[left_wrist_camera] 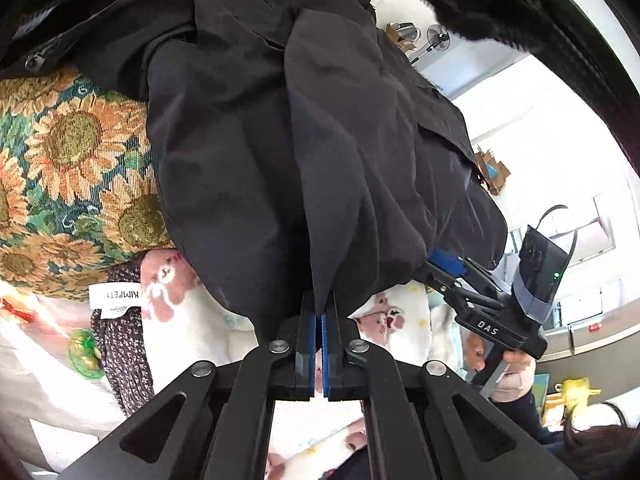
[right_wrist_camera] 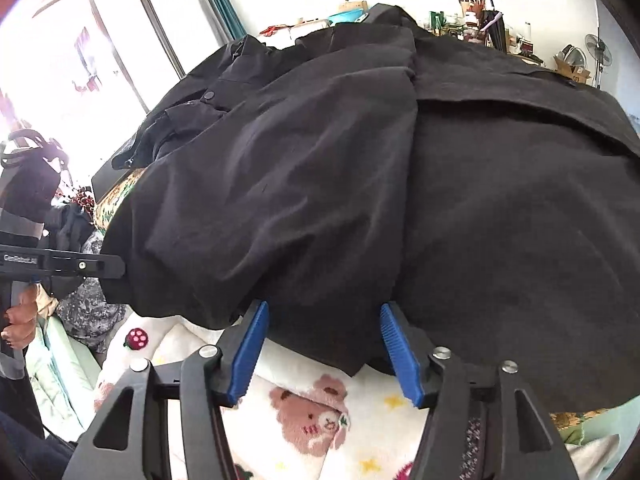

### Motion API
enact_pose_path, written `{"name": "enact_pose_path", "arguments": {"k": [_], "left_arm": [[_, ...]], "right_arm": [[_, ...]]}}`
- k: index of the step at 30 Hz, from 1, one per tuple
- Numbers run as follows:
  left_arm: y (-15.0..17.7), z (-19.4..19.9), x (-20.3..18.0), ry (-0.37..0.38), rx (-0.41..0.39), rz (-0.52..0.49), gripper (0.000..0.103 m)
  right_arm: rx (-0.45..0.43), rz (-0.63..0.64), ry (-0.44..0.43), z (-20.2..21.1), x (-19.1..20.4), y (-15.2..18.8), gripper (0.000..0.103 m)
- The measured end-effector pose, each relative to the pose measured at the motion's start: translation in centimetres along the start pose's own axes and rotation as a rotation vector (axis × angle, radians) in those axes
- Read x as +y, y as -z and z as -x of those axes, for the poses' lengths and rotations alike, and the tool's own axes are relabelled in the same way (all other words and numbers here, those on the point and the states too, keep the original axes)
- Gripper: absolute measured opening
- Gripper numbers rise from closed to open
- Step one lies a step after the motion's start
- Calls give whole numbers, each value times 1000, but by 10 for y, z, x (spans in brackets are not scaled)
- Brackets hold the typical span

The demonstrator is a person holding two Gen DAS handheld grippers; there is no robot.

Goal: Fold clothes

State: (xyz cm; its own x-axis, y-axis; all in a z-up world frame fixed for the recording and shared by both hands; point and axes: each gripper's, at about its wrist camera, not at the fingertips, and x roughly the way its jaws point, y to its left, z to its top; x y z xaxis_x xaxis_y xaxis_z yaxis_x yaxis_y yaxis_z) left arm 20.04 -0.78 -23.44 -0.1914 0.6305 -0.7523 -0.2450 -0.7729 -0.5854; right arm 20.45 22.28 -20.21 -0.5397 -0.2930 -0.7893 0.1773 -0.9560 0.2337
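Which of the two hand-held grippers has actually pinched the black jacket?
The left hand-held gripper: its blue pads are shut on the black jacket's hem. The right one stands open at the hem.

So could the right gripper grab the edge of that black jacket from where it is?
Probably yes. The right gripper stands open with the black jacket hem lying between its blue pads, nothing in between. The left gripper already pinches the hem further along.
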Motion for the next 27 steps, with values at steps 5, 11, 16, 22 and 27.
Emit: {"name": "enact_pose_path", "arguments": {"k": [5,11,16,22,27], "left_arm": [[3,2,8,34,1,28,2],[2,0,5,39,3,28,2],[1,-2,5,47,5,30,1],[2,-4,1,39,10,17,1],[4,-14,-9,-19,30,-38,1]], "right_arm": [[-1,59,12,8,5,1,43],[-6,-24,-16,10,-14,3,47],[-4,19,22,1,-4,0,56],[-8,26,-17,-7,2,0,50],[-7,21,-71,-1,1,1,23]]}}
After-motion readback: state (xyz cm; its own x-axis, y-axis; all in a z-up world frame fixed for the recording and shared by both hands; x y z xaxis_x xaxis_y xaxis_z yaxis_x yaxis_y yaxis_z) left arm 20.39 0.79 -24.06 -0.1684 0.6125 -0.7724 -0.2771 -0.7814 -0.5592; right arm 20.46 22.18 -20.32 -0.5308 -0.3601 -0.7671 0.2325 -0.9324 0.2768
